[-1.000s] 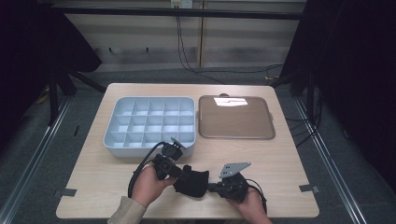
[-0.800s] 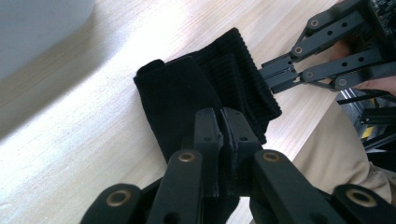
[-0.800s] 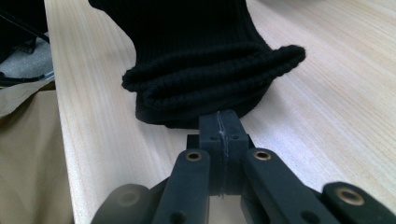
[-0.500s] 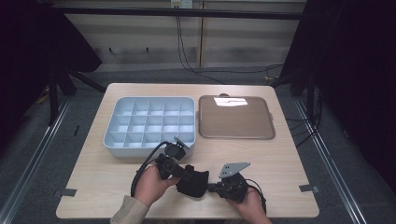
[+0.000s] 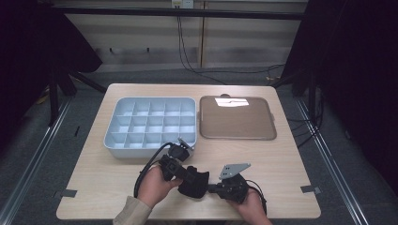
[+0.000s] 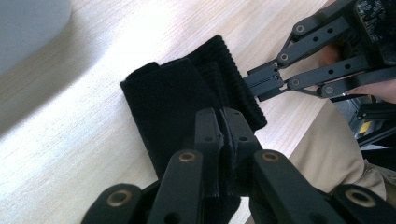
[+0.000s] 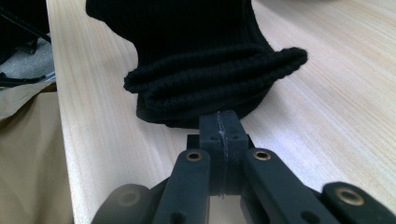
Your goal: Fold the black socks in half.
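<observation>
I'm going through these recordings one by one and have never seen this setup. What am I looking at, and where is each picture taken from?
A person stands at a wooden table, holding a hand-operated gripper in each hand. The high view looks down from above; the other two come from cameras riding on each gripper. On the table sit a pale divided box and a brown tray. Near the front edge, the left gripper and the right gripper are both shut on a folded black knitted cloth, pinching it from opposite sides.

Lab: dark curtains (image 5: 356,70), rails (image 5: 33,159), cables (image 5: 187,51).
</observation>
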Demonstrator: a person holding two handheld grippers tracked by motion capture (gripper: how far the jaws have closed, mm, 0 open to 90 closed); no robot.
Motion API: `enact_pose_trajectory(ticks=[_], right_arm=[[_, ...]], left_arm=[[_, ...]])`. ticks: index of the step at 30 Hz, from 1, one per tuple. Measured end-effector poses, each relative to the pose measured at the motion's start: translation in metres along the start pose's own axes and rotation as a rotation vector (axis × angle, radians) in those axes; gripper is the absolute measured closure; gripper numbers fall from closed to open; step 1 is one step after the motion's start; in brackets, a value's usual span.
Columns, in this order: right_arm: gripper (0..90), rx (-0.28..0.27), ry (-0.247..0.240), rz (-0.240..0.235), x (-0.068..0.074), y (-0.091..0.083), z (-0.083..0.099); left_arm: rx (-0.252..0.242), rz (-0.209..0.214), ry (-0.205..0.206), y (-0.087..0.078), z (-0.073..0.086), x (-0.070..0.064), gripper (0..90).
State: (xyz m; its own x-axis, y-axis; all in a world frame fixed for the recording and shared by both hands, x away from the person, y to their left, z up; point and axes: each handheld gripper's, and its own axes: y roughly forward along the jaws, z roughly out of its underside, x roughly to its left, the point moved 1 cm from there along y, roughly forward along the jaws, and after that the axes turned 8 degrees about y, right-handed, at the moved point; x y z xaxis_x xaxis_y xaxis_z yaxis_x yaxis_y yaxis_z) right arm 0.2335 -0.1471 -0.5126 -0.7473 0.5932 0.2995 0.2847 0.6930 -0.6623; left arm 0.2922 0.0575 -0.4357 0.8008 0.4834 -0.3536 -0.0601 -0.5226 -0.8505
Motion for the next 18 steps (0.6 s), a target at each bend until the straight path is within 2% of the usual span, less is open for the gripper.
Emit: enact_pose_trajectory(ticks=[4,6,12,18], right_arm=[[90.0,0.0,-0.002,0.0,0.0006,0.0008,-0.0006],[90.0,-0.001,-0.002,-0.004,0.0004,0.001,-0.0005],[90.0,-0.003,-0.002,0.002,0.0008,0.0013,-0.0006],[90.0,-0.007,-0.006,0.001,0.001,0.002,-0.0008]], left_arm=[[-0.001,0.002,-0.01,0.0015,0.0,-0.0006,85.9],[0.006,0.005,0.001,0.0016,-0.0005,-0.0002,85.9],[-0.002,0.005,-0.006,0.003,-0.002,-0.0022,85.9],[0.016,0.014,0.005,0.005,-0.0032,-0.0016,85.9]])
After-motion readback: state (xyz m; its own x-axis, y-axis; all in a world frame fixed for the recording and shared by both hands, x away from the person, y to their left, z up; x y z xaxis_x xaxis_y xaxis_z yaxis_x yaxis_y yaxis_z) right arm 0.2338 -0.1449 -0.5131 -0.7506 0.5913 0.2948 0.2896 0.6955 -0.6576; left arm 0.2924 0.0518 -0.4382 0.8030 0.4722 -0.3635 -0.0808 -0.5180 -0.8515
